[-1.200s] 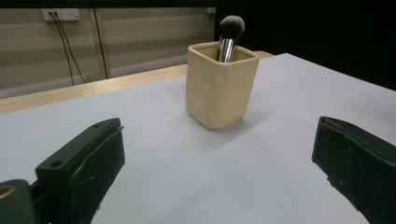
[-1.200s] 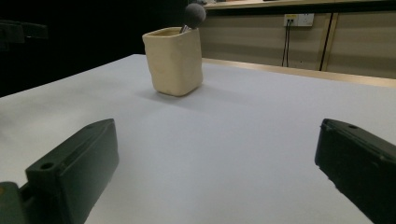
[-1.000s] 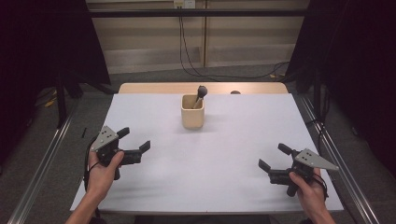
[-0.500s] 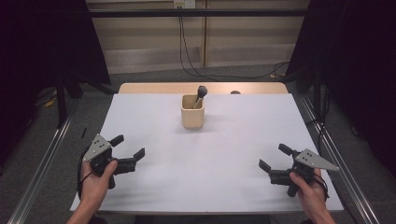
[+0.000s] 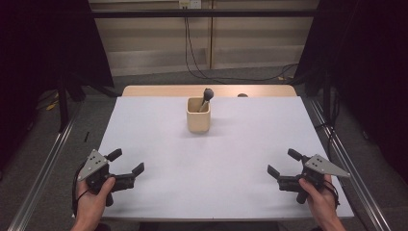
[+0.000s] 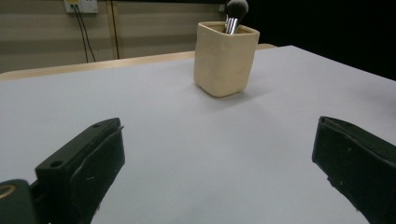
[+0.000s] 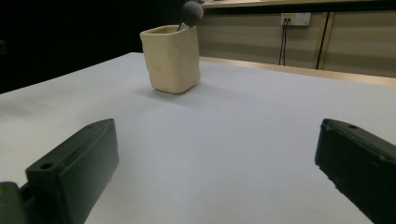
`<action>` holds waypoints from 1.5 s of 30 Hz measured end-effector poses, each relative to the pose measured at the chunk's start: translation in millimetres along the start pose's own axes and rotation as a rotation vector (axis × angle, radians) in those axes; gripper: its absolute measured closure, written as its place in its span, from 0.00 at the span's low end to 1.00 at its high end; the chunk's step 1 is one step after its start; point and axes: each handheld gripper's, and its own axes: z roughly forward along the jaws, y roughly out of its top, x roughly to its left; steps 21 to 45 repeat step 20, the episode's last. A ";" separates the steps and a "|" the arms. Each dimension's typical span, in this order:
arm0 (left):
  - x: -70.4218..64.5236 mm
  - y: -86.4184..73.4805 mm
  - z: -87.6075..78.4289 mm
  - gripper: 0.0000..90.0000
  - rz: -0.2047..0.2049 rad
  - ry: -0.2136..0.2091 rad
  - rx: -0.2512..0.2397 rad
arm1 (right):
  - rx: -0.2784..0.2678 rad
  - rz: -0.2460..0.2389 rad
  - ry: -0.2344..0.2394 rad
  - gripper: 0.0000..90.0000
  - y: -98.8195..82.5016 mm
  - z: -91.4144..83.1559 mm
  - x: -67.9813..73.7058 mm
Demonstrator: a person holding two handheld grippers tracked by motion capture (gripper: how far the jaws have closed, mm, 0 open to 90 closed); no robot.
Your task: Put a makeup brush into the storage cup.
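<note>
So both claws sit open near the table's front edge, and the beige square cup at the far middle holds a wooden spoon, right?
Not quite. The beige square cup holds a makeup brush with a dark round head and a silver ferrule, not a wooden spoon; the left gripper view shows it. The left claw and right claw do sit open near the white table's front edge.

Brush (image 5: pixel 207 94) stands in cup (image 5: pixel 197 117), well apart from both grippers.
</note>
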 end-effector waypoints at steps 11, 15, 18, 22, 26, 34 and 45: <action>1.1 -9.3 -11.7 0.03 0.000 0.019 -0.012 | -0.005 -0.001 0.000 0.00 0.1 -1.2 0.1; 1.3 -8.4 -12.8 0.03 0.000 0.024 -0.017 | -0.002 -0.002 0.002 0.00 -0.2 -1.3 -0.1; 1.3 -9.0 -13.2 0.03 -0.006 0.027 -0.016 | 0.000 -0.007 0.005 0.00 -0.3 -0.5 -0.4; 1.6 -9.0 -13.6 0.03 -0.004 0.032 -0.018 | 0.001 -0.004 0.006 0.00 -0.2 -0.4 -0.1; 1.6 -9.0 -13.6 0.03 -0.004 0.032 -0.018 | 0.001 -0.004 0.006 0.00 -0.2 -0.4 -0.1; 1.6 -9.0 -13.6 0.03 -0.004 0.032 -0.018 | 0.001 -0.004 0.006 0.00 -0.2 -0.4 -0.1; 1.6 -9.0 -13.6 0.03 -0.004 0.032 -0.018 | 0.001 -0.004 0.006 0.00 -0.2 -0.4 -0.1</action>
